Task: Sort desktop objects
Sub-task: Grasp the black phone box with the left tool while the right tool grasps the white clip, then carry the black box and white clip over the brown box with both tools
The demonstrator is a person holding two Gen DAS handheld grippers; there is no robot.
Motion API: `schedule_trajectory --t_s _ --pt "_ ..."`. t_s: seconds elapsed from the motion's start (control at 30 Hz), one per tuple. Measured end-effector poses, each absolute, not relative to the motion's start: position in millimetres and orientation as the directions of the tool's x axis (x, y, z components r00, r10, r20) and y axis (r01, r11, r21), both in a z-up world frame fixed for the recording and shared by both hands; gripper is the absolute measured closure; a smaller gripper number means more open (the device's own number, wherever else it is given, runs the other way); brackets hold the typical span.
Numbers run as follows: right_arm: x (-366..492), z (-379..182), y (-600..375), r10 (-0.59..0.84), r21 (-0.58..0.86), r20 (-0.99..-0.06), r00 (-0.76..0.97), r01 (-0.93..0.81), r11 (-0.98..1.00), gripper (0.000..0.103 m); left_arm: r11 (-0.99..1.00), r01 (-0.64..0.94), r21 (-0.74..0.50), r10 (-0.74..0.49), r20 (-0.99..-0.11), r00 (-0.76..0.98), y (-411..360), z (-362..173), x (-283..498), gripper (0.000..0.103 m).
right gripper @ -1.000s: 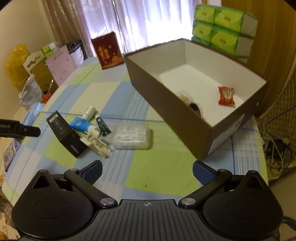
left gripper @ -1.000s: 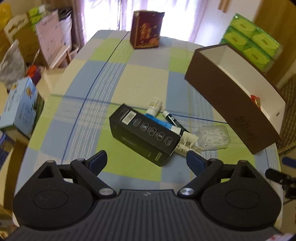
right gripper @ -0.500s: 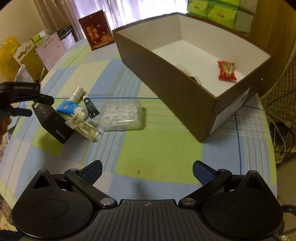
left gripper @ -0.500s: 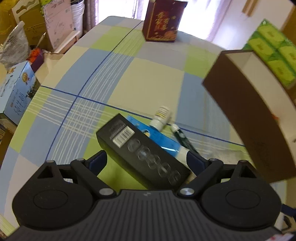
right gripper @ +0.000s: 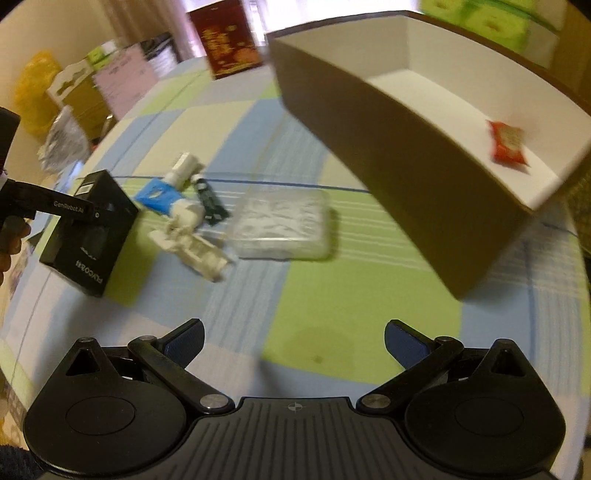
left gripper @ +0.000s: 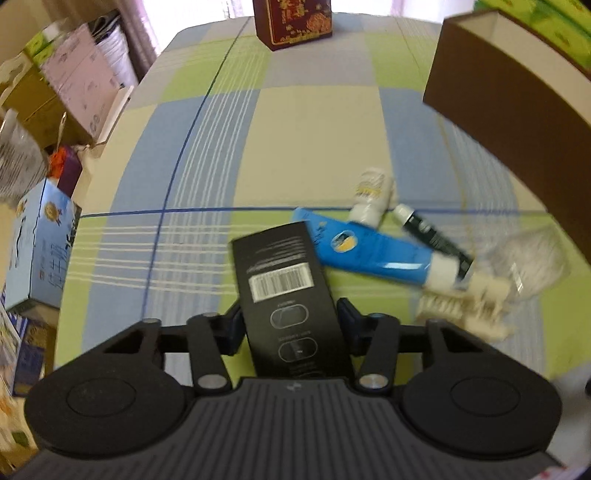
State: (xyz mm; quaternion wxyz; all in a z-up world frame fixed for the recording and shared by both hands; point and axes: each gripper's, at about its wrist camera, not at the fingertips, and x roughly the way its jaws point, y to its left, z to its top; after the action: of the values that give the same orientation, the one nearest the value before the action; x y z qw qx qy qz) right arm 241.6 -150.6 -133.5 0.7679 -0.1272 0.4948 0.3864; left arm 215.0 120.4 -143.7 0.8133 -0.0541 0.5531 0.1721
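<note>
My left gripper (left gripper: 290, 319) is shut on a long black box (left gripper: 286, 291) that lies on the checked tablecloth; it also shows in the right wrist view (right gripper: 90, 230), with the left gripper's fingers (right gripper: 55, 206) on it. Beside it lie a blue tube (left gripper: 369, 253), a small white bottle (left gripper: 369, 197), a dark tube (left gripper: 432, 234), a white plastic clip piece (left gripper: 465, 306) and a clear plastic case (right gripper: 282, 223). My right gripper (right gripper: 293, 338) is open and empty above the cloth, short of the clear case. The open brown box (right gripper: 388, 147) holds a red packet (right gripper: 508, 142).
A dark red box (left gripper: 293, 20) stands at the table's far end. Green tissue packs (right gripper: 491, 18) sit behind the brown box. Cartons and bags (left gripper: 40, 229) crowd the floor off the table's left edge.
My left gripper has moved down onto the black box and shut on its near end. My right gripper has moved forward and lower toward the clear case, still open.
</note>
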Motion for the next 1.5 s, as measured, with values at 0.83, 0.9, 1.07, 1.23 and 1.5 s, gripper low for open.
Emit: schedule_trajectory --t_s 0.83,0.9,1.07,1.23,1.5 --pt "225.2 -182.9 -22.6 0.568 0.035 -0.81 0.148 -0.954 0.298 0.06 0.947 -0.314 0.062 0.175 -0.922 0.346 167.9 -142.5 145.6 0.059" --pt "220.8 -183.3 -26.2 0.564 0.03 -0.81 0.16 -0.949 0.313 0.061 0.948 -0.313 0.06 0.174 -0.921 0.348 167.6 -143.7 145.0 0.058" --pt "208.8 -179.0 -46.3 0.544 0.042 -0.821 0.172 -0.933 0.359 0.063 0.946 -0.319 0.062 0.177 -0.921 0.346 167.9 -147.4 149.7 0.063" --pt "204.5 -173.8 -76.7 0.519 0.076 -0.835 0.184 -0.895 0.44 0.063 0.958 -0.278 0.071 0.17 -0.92 0.353 156.5 -147.9 153.0 0.064" --pt "208.6 -167.2 -129.9 0.471 0.089 -0.848 0.241 -0.813 0.576 0.063 0.979 -0.197 0.059 0.127 -0.925 0.357 121.4 -148.1 157.0 0.064"
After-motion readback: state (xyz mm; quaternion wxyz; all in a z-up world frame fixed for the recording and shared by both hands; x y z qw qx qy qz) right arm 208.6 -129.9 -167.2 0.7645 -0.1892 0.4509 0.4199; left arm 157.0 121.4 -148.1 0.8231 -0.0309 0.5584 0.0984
